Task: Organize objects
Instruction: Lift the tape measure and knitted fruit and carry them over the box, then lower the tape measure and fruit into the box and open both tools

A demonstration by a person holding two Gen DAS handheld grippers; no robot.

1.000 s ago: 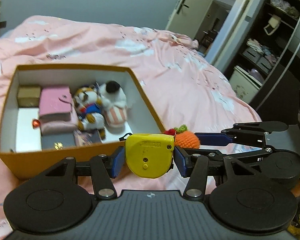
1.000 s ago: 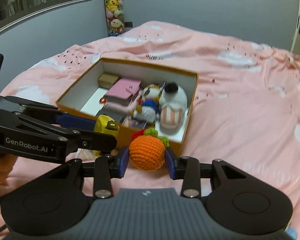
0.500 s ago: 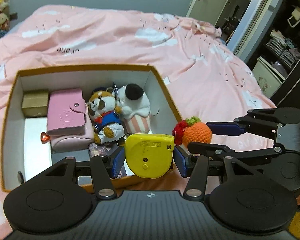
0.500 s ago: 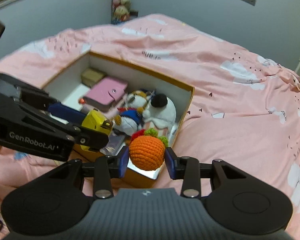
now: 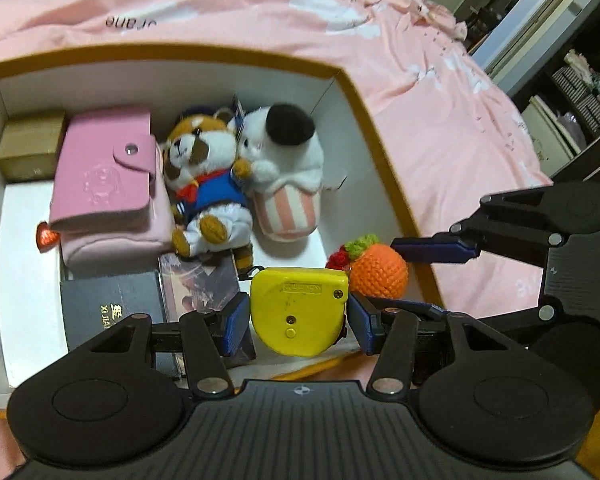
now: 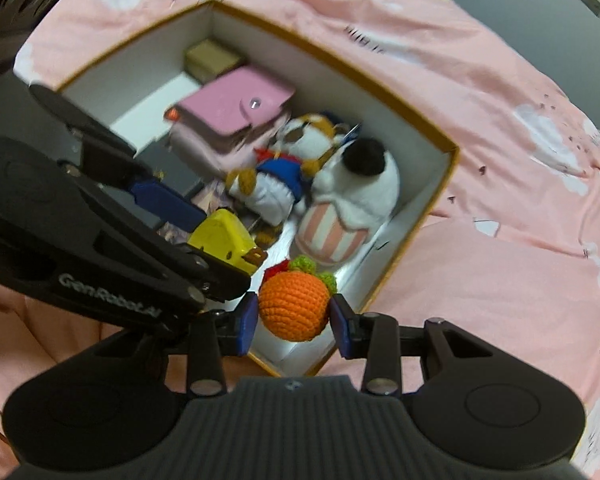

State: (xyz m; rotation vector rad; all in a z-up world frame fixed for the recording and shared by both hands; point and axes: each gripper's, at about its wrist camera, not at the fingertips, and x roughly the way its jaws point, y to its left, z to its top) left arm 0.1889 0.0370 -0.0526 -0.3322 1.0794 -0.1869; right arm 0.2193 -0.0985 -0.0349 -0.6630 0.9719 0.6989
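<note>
My left fingers (image 5: 298, 320) squeeze the yellow tape measure (image 5: 298, 312), my right fingers (image 6: 294, 324) squeeze the orange yarn ball (image 6: 293, 305), and I should lower both gently into the box (image 5: 380, 148) before letting go.

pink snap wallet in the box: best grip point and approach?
Take the pink wallet across its two long edges, coming straight down from above. It lies flat on the pink pouch, top face clear; the plush dog crowds its flap side, so favour the end nearer the gold box.
</note>
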